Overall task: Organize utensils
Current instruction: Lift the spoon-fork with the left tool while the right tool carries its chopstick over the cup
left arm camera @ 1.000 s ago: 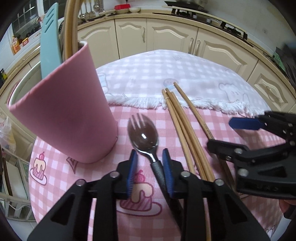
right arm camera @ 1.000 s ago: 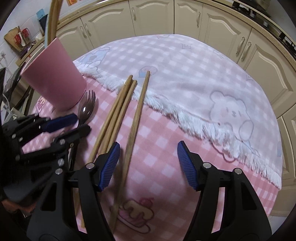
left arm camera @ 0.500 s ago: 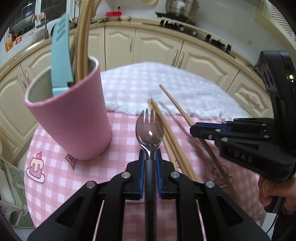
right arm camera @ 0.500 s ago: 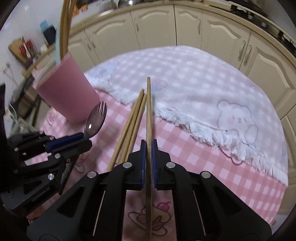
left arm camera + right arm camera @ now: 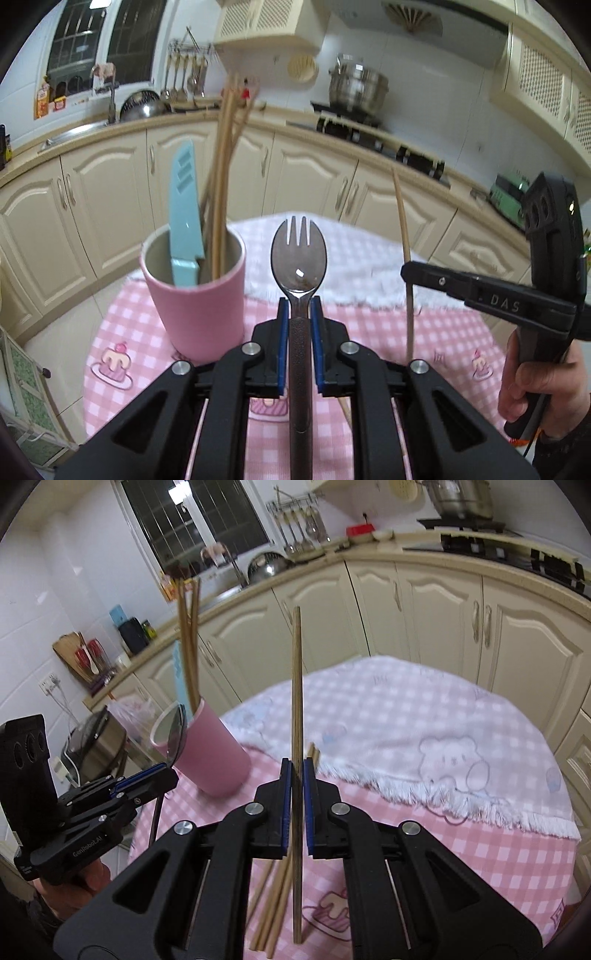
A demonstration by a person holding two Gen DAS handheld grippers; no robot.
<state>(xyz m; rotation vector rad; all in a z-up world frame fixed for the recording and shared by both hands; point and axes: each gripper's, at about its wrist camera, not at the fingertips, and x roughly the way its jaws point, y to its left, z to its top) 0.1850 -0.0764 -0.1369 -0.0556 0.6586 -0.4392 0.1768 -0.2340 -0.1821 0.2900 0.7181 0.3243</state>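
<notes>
Left gripper (image 5: 299,306) is clamped on a spork (image 5: 298,254) by the neck, its head sticking up past the pads, off the table. Right gripper (image 5: 296,775) pinches one chopstick (image 5: 296,686) between its blue pads; the stick stands nearly upright and clear of the cloth. Right gripper also shows in the left view (image 5: 480,288), a hand (image 5: 535,384) on its handle, with the held stick (image 5: 402,229) poking up. Left gripper shows at the left edge of the right view (image 5: 147,779).

Pink cup (image 5: 195,295) stands on the pink checked tablecloth (image 5: 122,325), just left of the spork. In the cup: a blue knife (image 5: 183,206) and several chopsticks (image 5: 223,177). Loose chopsticks (image 5: 273,904) lie on the cloth under the right gripper. A white fringed cloth (image 5: 424,738) covers the far half of the table.
</notes>
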